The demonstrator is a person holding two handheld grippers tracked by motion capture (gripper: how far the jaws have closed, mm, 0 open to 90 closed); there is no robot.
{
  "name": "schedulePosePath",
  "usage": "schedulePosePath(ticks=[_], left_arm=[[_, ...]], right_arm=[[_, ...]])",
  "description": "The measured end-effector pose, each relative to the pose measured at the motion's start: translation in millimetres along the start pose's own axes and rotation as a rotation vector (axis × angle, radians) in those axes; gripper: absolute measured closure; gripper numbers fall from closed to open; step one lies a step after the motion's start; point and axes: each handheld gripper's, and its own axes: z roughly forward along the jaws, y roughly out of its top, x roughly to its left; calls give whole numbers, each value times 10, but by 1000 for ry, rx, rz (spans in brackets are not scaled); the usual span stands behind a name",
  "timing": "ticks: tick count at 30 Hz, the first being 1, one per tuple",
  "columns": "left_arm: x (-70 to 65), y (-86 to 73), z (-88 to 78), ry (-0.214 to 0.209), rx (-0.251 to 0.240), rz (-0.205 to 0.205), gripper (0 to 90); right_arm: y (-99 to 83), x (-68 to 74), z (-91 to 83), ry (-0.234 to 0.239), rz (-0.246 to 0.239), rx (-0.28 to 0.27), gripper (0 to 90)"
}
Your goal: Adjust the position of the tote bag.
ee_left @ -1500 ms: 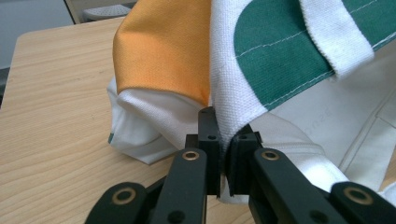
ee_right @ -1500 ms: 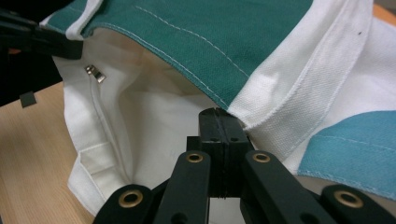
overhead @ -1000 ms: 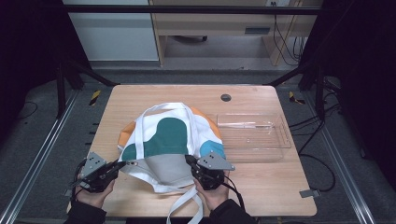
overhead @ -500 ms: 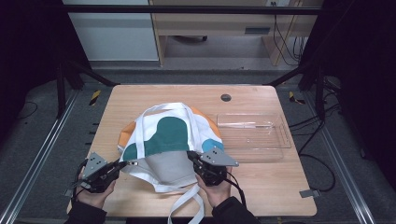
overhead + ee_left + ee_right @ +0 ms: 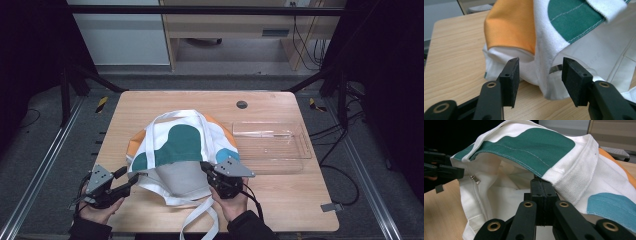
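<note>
bag strap [image 5: 197, 222] running off the bottom edge | right gripper [image 5: 541, 185] tips lying buried under the bag [image 5: 529, 147] rim | bag's contents staying unseen

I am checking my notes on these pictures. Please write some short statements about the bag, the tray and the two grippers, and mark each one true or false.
1. The right gripper is shut on the tote bag at its opening edge. True.
2. The left gripper is shut on the bag. False: its jaws stand open, with a fold of the bag's corner between them.
3. The clear plastic tray lies on the table to the right of the bag. True.
4. The tray holds the bag's straps. False: one white strap hangs over the near table edge; the tray looks empty.
</note>
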Motion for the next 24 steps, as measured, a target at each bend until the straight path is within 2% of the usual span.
schedulePosePath(ticks=[3,8,16,24], left_arm=[[-6,25,-56,4,-30,-7,452],[-53,72,-88,-7,-46,-4,423],[-140,209,-176,-8,-98,-9,387],[-232,400,-187,-35,-110,16,355]], right_arm=[[4,-4,-1,-2,2,0,900],[3,-5,8,-2,-1,4,900],[8,-10,23,-1,-1,8,900],[9,-17,18,3,-1,13,900]])
